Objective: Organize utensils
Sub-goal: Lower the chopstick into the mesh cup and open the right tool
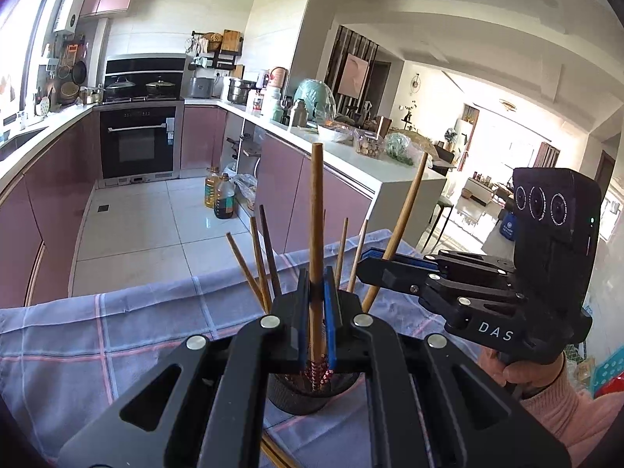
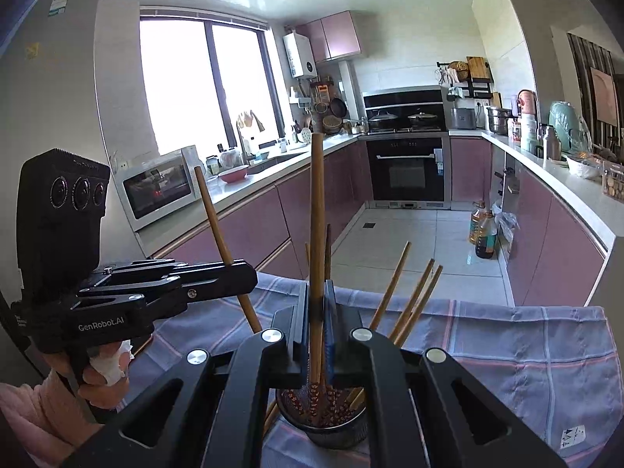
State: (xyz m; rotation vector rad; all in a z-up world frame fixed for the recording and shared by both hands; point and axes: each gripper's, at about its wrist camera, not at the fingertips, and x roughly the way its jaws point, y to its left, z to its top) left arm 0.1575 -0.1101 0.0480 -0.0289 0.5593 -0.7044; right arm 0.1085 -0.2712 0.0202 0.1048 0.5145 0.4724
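A plaid blue-grey cloth [image 1: 117, 335] covers the table across the lower half of both views, and on it stands one dark round holder [image 2: 331, 425], low centre in each frame, partly hidden behind the gripper bodies. The left gripper [image 1: 316, 292] has its jaws closed on one brown chopstick [image 1: 316, 234], which stands almost upright; its patterned lower end sits directly above, or just inside, the holder's mouth. The right gripper [image 2: 318, 304] is likewise clamped on a second chopstick [image 2: 318, 214], near vertical in its own view, with its tip also over the same cup. Seen from the left camera, that second stick leans up toward the upper right of the frame; seen from the right camera, the left gripper's stick leans toward the upper left. So both long axes run steeply up and down and the holder lies straight below each tip, which I judge means the coming move is a short downward drop and a release, with neither hand clearly nearer. Counted: two grippers, two held chopsticks, one holder, and about six loose chopsticks [image 1: 257, 265] fanned out in it, though the exact number is hard to settle behind the jaws. One more stick end appears to lie flat on the cloth at the bottom centre of the left view.
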